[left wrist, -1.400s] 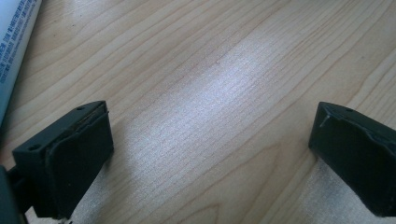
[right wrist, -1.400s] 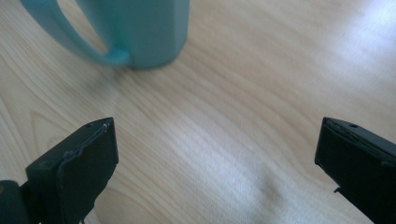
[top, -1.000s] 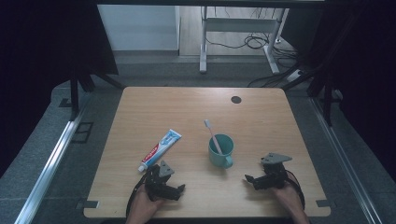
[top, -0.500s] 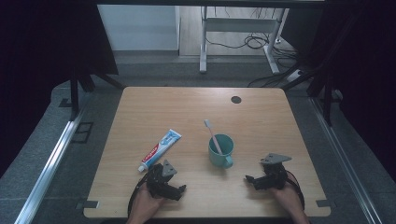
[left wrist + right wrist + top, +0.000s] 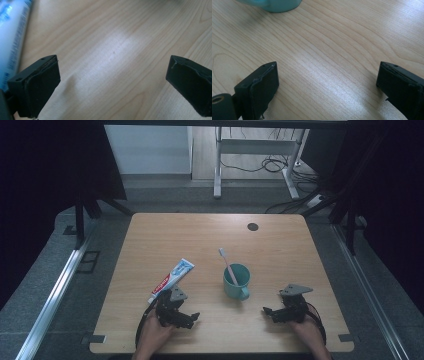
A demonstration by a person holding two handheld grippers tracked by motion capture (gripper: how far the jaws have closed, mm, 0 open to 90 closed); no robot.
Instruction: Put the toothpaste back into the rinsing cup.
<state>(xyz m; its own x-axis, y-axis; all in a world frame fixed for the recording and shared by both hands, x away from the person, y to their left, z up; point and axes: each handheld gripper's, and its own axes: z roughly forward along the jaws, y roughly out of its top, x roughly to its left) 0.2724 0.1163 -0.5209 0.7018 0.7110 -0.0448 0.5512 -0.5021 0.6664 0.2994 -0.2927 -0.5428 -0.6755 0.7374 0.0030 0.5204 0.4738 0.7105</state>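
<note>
high view put the wooden table (image 5: 210, 235) before me, both tools resting near its six o'clock edge. the teal cup (image 5: 236, 282) stood at centre, its toothbrush (image 5: 226, 262) leaning toward eleven o'clock. the toothpaste tube (image 5: 171, 279) lay just at twelve o'clock of my left gripper (image 5: 192, 316), apart from it. my right gripper (image 5: 266, 311) sat at four o'clock of the cup. both had jaws spread wide, holding nothing. i judged the left should square across the tube's body before closing gently.

Jaws wide apart, teal cup (image 5: 272, 5) top-left on table (image 5: 332, 55).
</note>
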